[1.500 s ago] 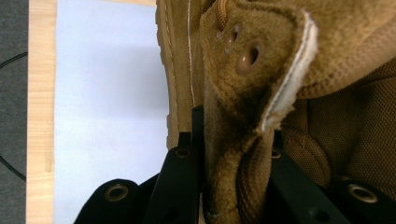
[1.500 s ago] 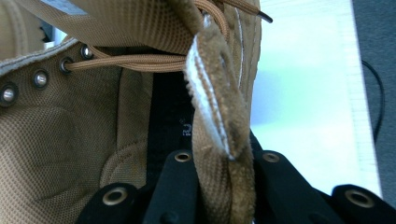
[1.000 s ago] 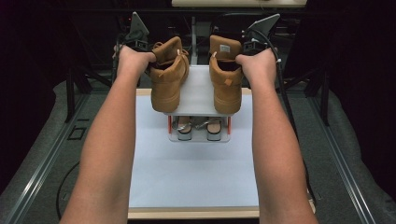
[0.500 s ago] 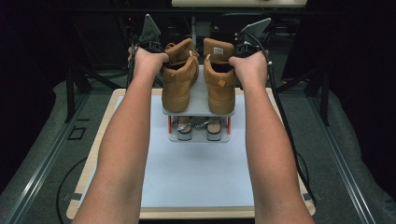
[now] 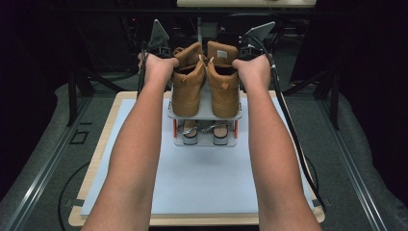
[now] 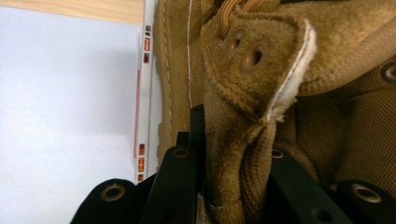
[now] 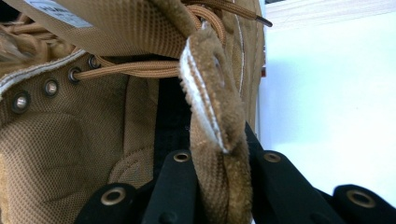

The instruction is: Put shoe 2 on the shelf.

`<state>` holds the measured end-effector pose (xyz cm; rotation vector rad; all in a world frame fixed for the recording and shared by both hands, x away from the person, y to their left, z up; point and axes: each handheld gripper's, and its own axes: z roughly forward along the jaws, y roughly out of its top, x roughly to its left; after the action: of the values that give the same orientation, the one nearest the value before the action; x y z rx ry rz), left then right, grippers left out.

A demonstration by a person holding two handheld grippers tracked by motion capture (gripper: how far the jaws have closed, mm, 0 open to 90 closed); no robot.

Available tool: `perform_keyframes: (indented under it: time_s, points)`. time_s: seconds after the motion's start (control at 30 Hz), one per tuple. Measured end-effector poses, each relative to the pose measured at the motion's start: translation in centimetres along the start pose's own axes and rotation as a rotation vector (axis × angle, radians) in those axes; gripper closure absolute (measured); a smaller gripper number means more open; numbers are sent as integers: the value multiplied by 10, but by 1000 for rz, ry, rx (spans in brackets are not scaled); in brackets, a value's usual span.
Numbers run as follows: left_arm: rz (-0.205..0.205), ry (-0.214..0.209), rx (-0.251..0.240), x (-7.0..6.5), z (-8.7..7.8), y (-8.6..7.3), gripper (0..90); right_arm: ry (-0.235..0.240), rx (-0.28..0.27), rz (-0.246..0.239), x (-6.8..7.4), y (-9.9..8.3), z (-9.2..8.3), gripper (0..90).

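White surface (image 5: 202, 183) under dark surround; we hold left gripper (image 6: 224, 186) with jaws pinching left boot (image 5: 186, 86) collar, right gripper (image 7: 219, 186) with jaws pinching right boot (image 5: 224, 82) collar; both boots on top shelf of rack (image 5: 204, 114), sandals (image 5: 204, 131) below

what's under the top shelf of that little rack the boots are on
Under the top shelf of the rack, a lower tier holds what looks like a pair of sandals with silvery straps. Only their near ends show; the shelf and the two tan boots cover the rest.
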<state>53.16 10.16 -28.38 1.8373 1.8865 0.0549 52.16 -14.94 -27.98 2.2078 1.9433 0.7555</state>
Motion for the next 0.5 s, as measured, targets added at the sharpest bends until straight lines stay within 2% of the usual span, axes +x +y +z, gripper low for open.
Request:
perform_keyframes:
  time_s: [0.13,0.2,0.3,0.5]
  points:
    - [18,5,8,2,1,-3,800,-6,-1,-15,2,0,4,824]
    - [43,29,3,-2,2,-4,791,-15,9,-34,2,0,3,806]
    - [65,39,4,-2,1,-5,772,-24,-12,-47,5,-2,3,774]
    - [88,31,-1,-1,0,-5,719,-33,-27,-79,6,-5,0,720]
